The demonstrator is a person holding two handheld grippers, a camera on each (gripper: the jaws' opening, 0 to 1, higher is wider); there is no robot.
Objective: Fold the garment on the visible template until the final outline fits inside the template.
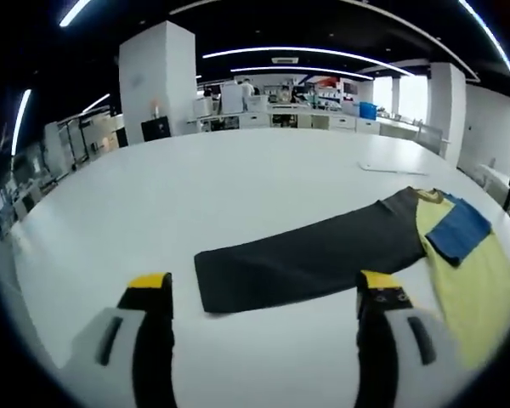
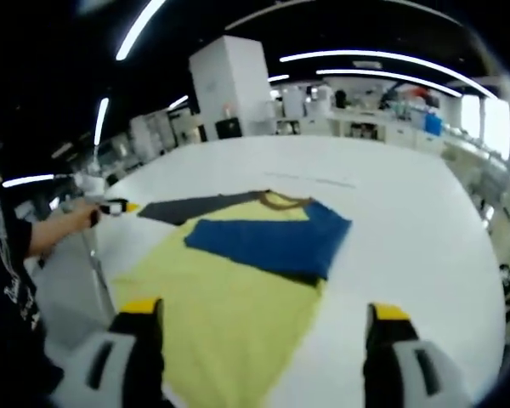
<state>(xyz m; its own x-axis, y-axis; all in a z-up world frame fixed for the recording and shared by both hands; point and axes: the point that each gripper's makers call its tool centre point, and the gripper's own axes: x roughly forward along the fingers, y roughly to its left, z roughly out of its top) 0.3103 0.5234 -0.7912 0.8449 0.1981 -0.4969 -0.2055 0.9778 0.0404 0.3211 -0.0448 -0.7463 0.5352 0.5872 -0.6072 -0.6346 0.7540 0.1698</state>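
Yellow cloth spreads across the white table: the garment lies flat there, a shirt with a yellow body, a blue sleeve folded in over the chest and a dark grey sleeve stretched out straight to the side. A brownish collar shows at the top edge of the shirt in the right gripper view. I cannot make out any template outline under or around the cloth.

Over on the left gripper view, the left gripper hangs just above the table with its yellow-tipped jaws spread wide, nothing between them. The cuff end of the grey sleeve sits right between and just beyond the tips, apart from both. The yellow body runs off toward the right edge of that view, with the blue fold lying on it.

Now the right gripper view: the right gripper is also spread wide and empty, poised over the lower part of the yellow body, its left jaw above the cloth and its right jaw above bare table. At the left edge a person's hand holds the other gripper near the tip of the grey sleeve. Benches, a white pillar and ceiling strip lights fill the room behind.
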